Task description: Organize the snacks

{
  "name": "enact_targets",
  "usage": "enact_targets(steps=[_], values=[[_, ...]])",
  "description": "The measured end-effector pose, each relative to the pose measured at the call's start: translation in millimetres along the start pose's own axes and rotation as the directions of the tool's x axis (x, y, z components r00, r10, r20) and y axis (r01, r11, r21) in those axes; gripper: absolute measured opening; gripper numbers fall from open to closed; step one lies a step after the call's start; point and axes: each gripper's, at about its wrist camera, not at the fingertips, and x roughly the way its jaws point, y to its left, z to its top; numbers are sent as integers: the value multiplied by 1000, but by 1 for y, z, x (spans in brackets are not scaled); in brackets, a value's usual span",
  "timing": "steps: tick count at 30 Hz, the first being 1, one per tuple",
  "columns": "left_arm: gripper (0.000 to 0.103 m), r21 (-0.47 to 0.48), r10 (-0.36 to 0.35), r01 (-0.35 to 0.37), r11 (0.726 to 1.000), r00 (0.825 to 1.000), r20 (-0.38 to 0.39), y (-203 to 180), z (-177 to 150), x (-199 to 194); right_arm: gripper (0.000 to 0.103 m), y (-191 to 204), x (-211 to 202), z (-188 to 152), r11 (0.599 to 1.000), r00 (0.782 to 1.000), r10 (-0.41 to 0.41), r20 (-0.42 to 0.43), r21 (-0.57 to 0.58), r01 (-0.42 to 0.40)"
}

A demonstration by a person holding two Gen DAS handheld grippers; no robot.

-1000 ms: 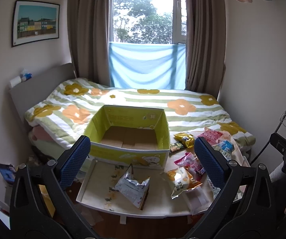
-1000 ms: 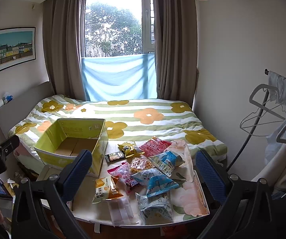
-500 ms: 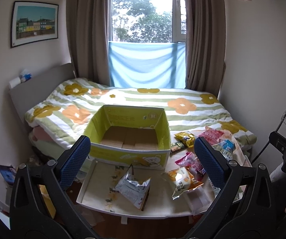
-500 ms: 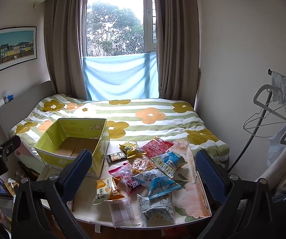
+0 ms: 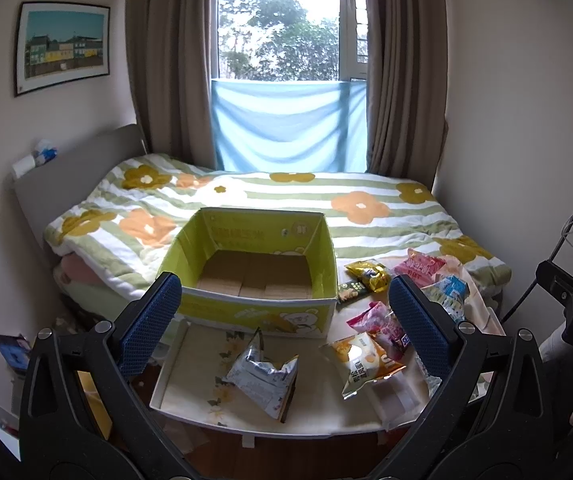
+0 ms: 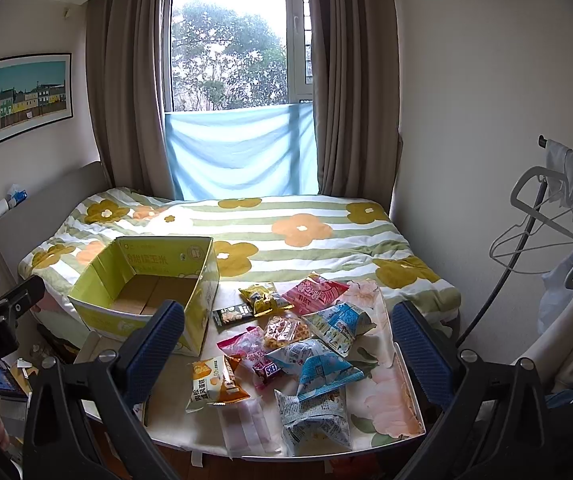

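An open, empty green cardboard box (image 5: 246, 312) (image 6: 98, 314) stands at the bed's foot, on the left end of a white floral table (image 5: 194, 364) (image 6: 394, 384). Several snack packets lie on the table: a silver bag (image 5: 264, 380) stands alone at the front, an orange bag (image 5: 366, 364) (image 6: 214, 380), blue bags (image 6: 322, 368), a red bag (image 6: 314, 292), a yellow bag (image 6: 262, 298). My left gripper (image 5: 286, 320) is open and empty, held back above the table's front. My right gripper (image 6: 286, 344) is open and empty, above the snack pile.
A bed with a flowered striped quilt (image 5: 286, 200) lies behind the table. A clothes rack with hangers (image 6: 546, 216) stands at the right wall. Clutter lies on the floor at the left (image 5: 10, 352). The window and curtains are at the back.
Both views have shifted only slightly; both grippers stay open and empty and the snacks have not moved.
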Motion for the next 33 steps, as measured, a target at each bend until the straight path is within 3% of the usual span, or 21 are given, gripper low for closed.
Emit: enact_targets(steps=[33], values=[[103,-4,-1,1,1000,1000,-5,0,0,5,103,1,3,1,1000,1000,0,-2,-3,0]])
